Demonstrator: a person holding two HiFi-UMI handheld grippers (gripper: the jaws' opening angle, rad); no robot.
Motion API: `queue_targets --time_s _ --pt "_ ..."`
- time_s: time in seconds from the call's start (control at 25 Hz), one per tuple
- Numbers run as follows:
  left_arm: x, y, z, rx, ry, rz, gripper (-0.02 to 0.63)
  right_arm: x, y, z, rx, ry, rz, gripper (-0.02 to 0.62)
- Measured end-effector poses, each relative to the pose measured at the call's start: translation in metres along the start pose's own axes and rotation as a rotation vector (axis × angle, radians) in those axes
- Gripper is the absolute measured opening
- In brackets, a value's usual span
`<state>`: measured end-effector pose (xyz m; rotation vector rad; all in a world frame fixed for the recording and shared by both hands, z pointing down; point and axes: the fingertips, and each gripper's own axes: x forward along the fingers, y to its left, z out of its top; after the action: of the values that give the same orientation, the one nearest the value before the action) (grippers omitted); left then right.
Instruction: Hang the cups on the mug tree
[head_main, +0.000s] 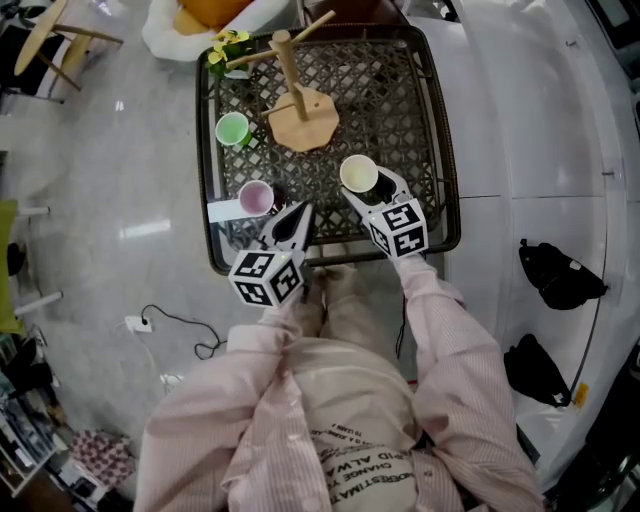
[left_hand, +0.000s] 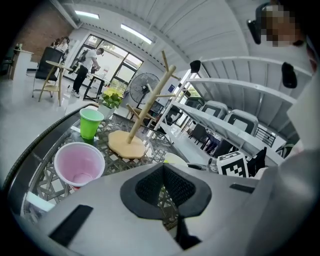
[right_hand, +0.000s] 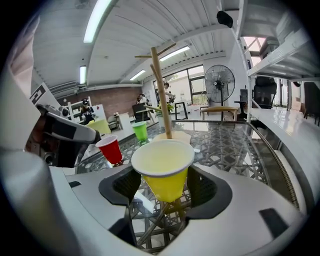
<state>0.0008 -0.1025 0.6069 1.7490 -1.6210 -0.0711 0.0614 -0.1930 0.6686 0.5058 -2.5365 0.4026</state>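
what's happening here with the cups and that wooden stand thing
A person holds a gripper in each hand over a lattice table. The right gripper has its jaws either side of the yellow cup; whether they grip it is unclear. The left gripper is shut and empty. The green cup and red cup stand on the table, and the mug tree is bare.
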Motion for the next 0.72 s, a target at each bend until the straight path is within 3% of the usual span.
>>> queue_targets --time_s 0.4,0.72 --pt "-0.01 -0.016 0.03 0.017 -0.043 -0.024 -0.003 -0.022 -0.016 0.047 0.021 -0.069 -0.071 0.284" --pt "-0.016 -0.023 0.062 0.053 -0.096 -0.031 -0.003 -0.032 -0.022 0.088 -0.02 -0.115 -0.091 0.283"
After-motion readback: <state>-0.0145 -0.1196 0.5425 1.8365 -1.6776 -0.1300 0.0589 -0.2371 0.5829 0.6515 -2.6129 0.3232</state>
